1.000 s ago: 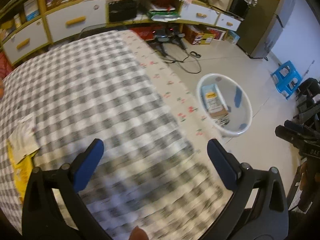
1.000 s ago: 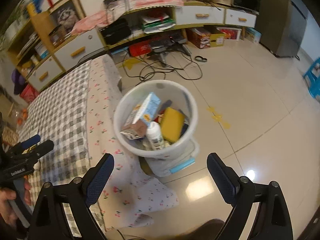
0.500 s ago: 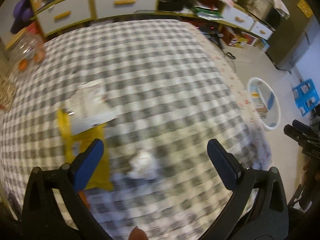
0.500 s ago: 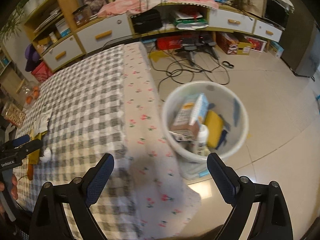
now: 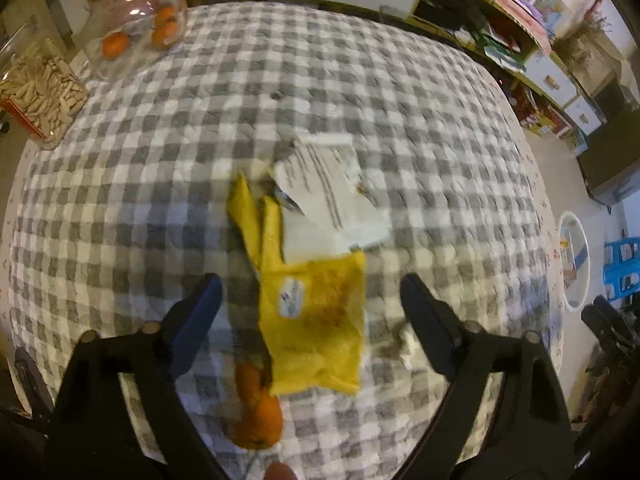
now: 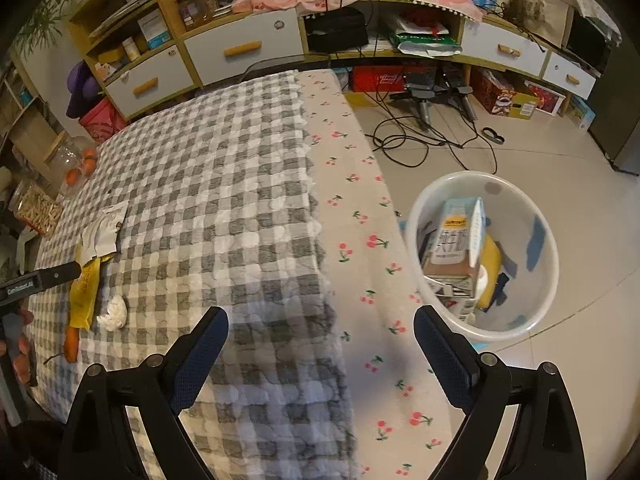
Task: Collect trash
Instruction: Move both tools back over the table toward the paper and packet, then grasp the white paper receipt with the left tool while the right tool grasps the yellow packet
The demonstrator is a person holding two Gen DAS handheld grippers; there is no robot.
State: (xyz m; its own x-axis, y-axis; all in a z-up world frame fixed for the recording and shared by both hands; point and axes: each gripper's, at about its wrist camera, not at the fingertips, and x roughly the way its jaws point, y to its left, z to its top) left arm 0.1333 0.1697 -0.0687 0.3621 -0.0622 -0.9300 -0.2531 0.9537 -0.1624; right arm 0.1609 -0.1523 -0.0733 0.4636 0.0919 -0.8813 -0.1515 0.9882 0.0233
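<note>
The left gripper (image 5: pixel 310 304) points steeply down over the checked tablecloth (image 5: pixel 400 100); its jaws are closing, wide apart, with the yellow packet (image 5: pixel 320 320) between them and neither pad touching it. All positions below are given from this yellow packet.

- Beyond it, overlapping its far edge: a printed white paper (image 5: pixel 332 188). The print is blurred and cannot be read.
- On its near-left corner: an orange peel (image 5: pixel 258 408).
- Just to its right, by the right finger: a crumpled white tissue (image 5: pixel 406 340).
- On its face: a small white label, unreadable.
- Far beyond, at the table's far left edge: a glass jar (image 5: pixel 136 28) with oranges and a clear tub (image 5: pixel 40 92) of pale seeds.
- Well to its right, past the tablecloth's cherry-print border (image 6: pixel 360 220) and down on the floor: the white waste bin (image 6: pixel 532 312), holding a carton (image 6: pixel 456 240) whose yellow label band is too small to read.

The cloth between the packet and the right table edge lies bare. Tiled floor around the bin is open; cables (image 6: pixel 432 136) lie farther off.

The right gripper (image 6: pixel 320 344) hangs over the table's right edge, jaws wide, nothing between them. In its view the other tool carries white lettering, not legible.
</note>
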